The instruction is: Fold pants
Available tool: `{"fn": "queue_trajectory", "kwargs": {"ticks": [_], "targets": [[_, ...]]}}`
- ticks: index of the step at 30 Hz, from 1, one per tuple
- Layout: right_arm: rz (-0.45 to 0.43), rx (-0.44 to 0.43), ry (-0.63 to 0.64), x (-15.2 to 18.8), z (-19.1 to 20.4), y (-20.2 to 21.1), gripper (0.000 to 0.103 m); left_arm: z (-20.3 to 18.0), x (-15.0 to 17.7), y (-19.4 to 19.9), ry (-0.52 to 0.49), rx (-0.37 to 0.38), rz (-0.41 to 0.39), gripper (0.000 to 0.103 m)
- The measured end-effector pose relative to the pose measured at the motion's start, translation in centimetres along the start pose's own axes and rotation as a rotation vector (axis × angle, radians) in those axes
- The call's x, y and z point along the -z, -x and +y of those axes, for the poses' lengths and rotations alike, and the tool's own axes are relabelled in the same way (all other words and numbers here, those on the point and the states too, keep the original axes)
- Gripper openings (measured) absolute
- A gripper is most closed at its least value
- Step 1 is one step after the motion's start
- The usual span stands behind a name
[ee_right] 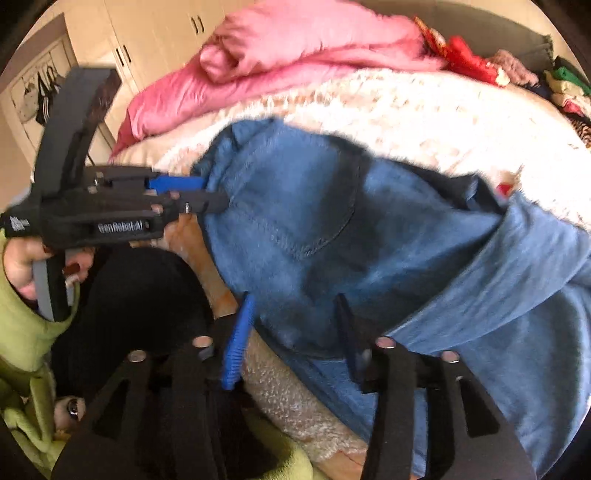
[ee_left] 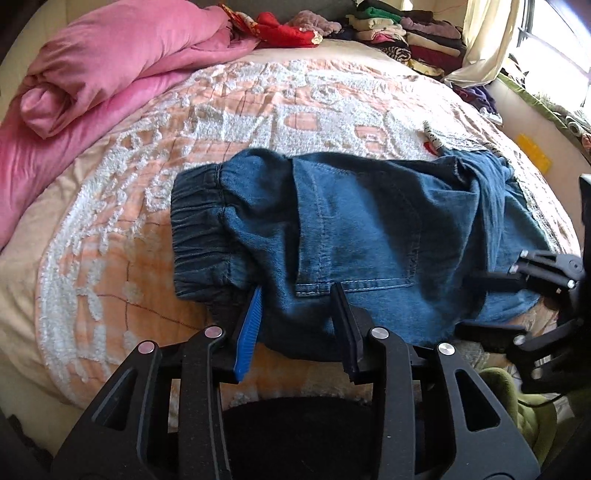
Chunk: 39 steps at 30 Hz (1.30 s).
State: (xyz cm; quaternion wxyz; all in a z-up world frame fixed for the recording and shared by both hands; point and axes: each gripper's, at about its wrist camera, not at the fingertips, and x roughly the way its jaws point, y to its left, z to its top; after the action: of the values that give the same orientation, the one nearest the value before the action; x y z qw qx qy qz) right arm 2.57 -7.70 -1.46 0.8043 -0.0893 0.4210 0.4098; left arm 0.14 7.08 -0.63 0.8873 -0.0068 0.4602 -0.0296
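The left gripper (ee_left: 297,291) has its jaws pinched on the near edge of the denim pants (ee_left: 354,236), cloth bunched between the blue pad and the black finger. The right gripper (ee_right: 295,299) stands with jaws parted around the pants' near hem, the fabric between them but the pads not pressing. The pants lie folded on the peach-and-white bedspread (ee_left: 229,110), elastic cuff to the left in the left wrist view. A hand (ee_right: 22,266) in a green sleeve holds the left tool. Beyond lie a pink quilt (ee_left: 110,70) and stacked clothes (ee_left: 406,33).
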Motion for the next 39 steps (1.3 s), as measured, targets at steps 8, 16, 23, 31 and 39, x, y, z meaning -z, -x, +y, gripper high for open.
{"fn": "queue_trajectory", "kwargs": {"ticks": [8, 16, 23, 31, 39], "targets": [[-0.123, 0.09, -0.073, 0.1, -4.0, 5.7, 0.063, -2.3, -0.8, 2.5, -0.033, 0.023, -0.06, 0.044], [-0.187, 0.204, -0.171, -0.5, -9.7, 9.1, 0.064, -5.8, -2.0, 2.4, -0.06, 0.146, -0.052, 0.046], [-0.153, 0.295, -0.228, -4.6, -14.8, 7.2, 0.064, -10.4, -2.6, -0.6, -0.101, 0.317, 0.027, 0.046], [0.005, 0.37, -0.291, -8.8, -20.1, -0.5, 0.064, -13.4, -3.2, -5.7, -0.076, 0.4, 0.129, 0.046], [0.094, 0.481, -0.307, -10.2, -22.5, -5.1, 0.06, -15.2, -3.1, -6.7, -0.125, 0.377, 0.12, 0.036]]}}
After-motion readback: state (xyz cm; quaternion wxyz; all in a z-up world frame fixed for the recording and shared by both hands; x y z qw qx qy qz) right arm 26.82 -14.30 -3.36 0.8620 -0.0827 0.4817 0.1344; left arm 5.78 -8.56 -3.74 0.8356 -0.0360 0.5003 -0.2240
